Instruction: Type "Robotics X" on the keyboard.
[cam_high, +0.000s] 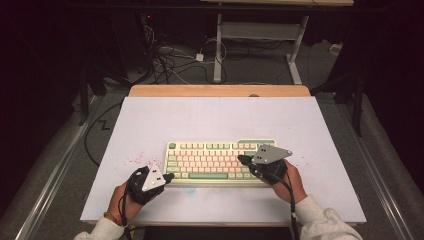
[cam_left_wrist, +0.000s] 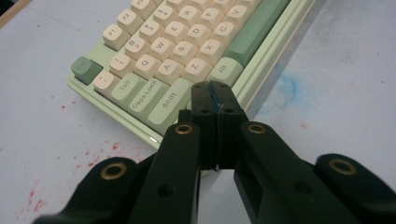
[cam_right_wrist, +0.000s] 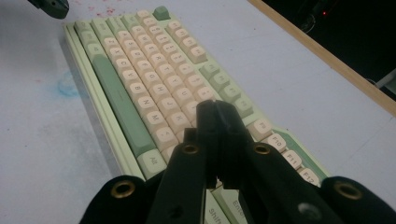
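Note:
A pale green keyboard (cam_high: 220, 161) with cream and green keys lies on the white table top, a little in front of its middle. My left gripper (cam_high: 169, 176) hovers at the keyboard's front left corner, its jaws shut and empty; in the left gripper view the gripper (cam_left_wrist: 214, 91) ends over the bottom row beside the Shift key (cam_left_wrist: 164, 103). My right gripper (cam_high: 241, 160) hangs over the right half of the keys, also shut with nothing held. In the right gripper view the gripper (cam_right_wrist: 215, 108) sits above the cream keys near the right end of the keyboard (cam_right_wrist: 126, 116).
The white table top (cam_high: 220, 120) carries red speckles (cam_high: 136, 159) left of the keyboard and a faint blue smudge (cam_left_wrist: 286, 88) in front of it. A wooden strip (cam_high: 220, 90) edges the far side. Beyond it stand cables and a desk frame on the floor.

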